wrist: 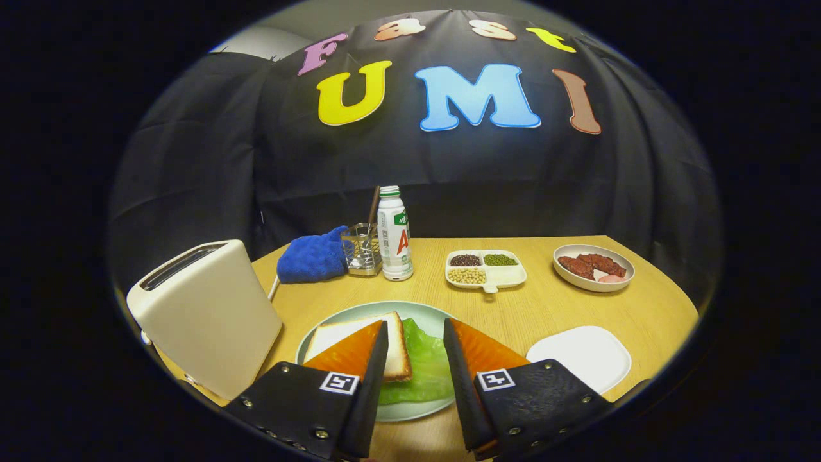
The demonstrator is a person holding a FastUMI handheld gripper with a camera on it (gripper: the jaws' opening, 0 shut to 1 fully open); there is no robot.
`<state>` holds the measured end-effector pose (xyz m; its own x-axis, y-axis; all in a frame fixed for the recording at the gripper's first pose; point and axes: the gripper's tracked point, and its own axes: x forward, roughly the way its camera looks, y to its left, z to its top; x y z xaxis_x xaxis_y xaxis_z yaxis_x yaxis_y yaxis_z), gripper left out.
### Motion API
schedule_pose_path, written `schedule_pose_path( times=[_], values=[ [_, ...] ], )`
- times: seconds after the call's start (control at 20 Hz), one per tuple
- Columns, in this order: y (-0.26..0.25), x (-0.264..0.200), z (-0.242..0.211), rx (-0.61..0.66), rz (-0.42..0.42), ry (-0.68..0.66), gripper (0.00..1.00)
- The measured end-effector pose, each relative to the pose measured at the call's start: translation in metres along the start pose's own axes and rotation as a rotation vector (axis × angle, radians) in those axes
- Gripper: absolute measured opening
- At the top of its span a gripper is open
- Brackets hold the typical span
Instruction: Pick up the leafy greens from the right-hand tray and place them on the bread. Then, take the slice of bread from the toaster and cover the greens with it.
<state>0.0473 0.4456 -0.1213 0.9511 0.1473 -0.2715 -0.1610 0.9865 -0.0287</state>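
Note:
A pale green plate (333,324) lies just ahead of my fingers. On its left half rests a slice of white bread (340,337), partly hidden by my left finger. The leafy greens (423,362) lie on the plate against the bread's right crust and spread to the right, showing in the gap between my fingers. I cannot tell whether the leaf runs under the bread. My gripper (415,324) hangs open above the plate with nothing between its fingers. A cream toaster (205,314) stands to the left of the plate. Its top slot looks dark.
A white tray (580,356) sits right of the plate, bare. Further back stand a blue cloth (314,256), a wire holder (362,250), a white bottle (394,234), a divided dish of beans (485,268) and a bowl of meat (593,266).

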Motion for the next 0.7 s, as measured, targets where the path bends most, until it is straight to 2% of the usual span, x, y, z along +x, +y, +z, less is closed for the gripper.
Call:
schedule_pose_path(
  times=[0.5,0.7],
  values=[
    [-0.021,-0.021,0.041,-0.011,-0.023,-0.12,0.53],
    [-0.043,-0.034,0.057,-0.02,-0.059,-0.164,0.53]
  ],
)
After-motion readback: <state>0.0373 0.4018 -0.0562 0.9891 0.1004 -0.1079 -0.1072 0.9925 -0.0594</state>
